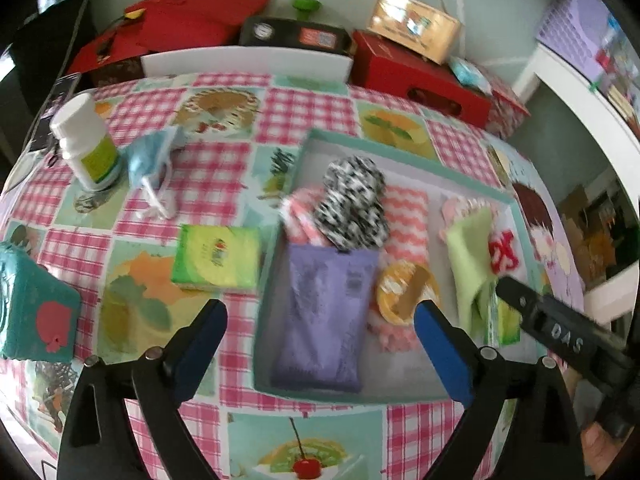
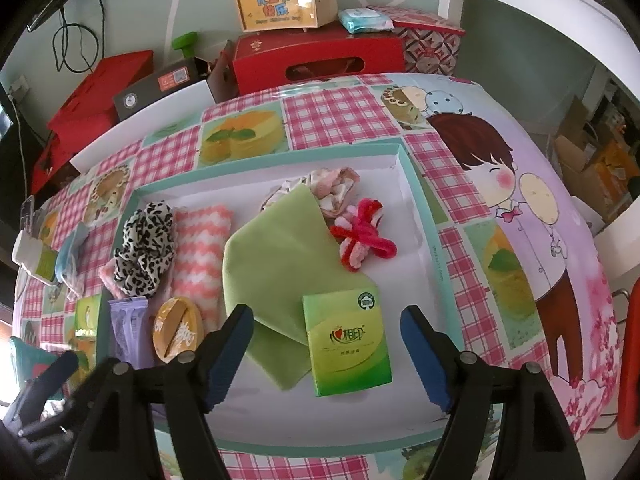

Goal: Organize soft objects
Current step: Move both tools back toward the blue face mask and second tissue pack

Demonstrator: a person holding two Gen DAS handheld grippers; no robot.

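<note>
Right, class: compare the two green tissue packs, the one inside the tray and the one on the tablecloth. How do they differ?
The tissue pack in the tray rests partly on the green cloth, while the tissue pack on the tablecloth lies outside the tray, on the checked cloth beside its wall. The tray pack sits between the right tongs; the other lies ahead of the open left tongs. Both are flat green-yellow packets.

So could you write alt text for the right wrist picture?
An open right gripper hovers over a green tissue pack lying on a green cloth inside a white tray, beside a leopard-print scrunchie and red yarn bow.
</note>
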